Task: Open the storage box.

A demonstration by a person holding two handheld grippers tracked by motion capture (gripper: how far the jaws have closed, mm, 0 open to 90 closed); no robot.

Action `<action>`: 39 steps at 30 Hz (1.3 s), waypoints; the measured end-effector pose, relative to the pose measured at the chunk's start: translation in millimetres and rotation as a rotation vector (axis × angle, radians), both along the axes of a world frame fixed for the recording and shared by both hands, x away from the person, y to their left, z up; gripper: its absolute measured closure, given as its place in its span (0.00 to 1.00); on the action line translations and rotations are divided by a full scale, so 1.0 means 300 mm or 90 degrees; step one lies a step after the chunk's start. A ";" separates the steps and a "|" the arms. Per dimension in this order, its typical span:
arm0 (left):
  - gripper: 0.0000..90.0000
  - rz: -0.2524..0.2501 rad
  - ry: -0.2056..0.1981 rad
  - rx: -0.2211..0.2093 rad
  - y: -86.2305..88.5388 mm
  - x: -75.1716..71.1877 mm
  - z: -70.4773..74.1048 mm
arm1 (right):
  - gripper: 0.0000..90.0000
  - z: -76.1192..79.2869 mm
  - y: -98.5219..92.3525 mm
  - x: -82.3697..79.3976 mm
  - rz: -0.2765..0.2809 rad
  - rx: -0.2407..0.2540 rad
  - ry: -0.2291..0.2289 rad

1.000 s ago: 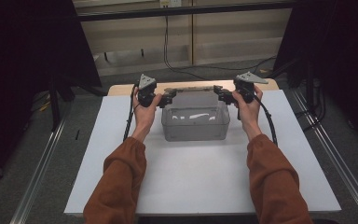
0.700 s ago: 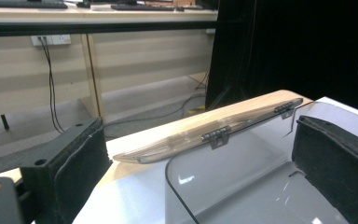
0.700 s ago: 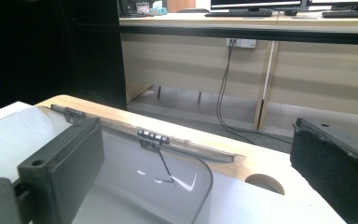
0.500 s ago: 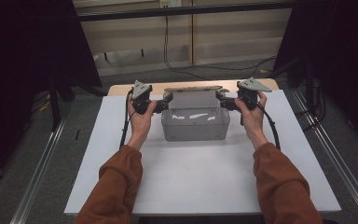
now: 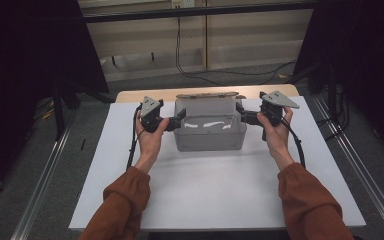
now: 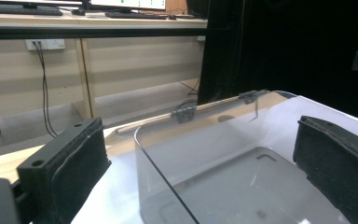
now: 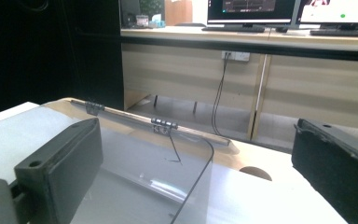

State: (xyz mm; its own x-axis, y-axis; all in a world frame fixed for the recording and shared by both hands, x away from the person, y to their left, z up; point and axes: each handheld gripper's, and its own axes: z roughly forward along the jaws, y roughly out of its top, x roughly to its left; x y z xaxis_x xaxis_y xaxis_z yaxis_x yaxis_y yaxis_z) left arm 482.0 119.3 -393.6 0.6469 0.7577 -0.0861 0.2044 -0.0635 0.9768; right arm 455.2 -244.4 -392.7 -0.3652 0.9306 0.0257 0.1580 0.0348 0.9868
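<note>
Both grippers — left (image 5: 179, 120), right (image 5: 241, 113) — have jaws apart, straddling the clear box's (image 5: 210, 140) end walls.

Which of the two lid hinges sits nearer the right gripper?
The hinge at mid-frame in the right gripper view, with a dark line hanging below it; the other hinge lies farther along the box's back edge.
</note>
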 end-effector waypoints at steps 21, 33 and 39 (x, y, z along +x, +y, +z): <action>0.02 0.008 -0.026 -0.015 0.114 -0.153 -0.010 | 0.00 -0.045 -0.035 -0.152 -0.040 -0.041 -0.008; 0.03 0.025 -0.030 -0.015 0.152 -0.222 -0.034 | 0.00 -0.065 -0.061 -0.265 -0.047 -0.048 -0.020; 0.03 0.033 -0.025 -0.022 0.180 -0.253 -0.035 | 0.00 -0.076 -0.076 -0.314 -0.052 -0.045 -0.022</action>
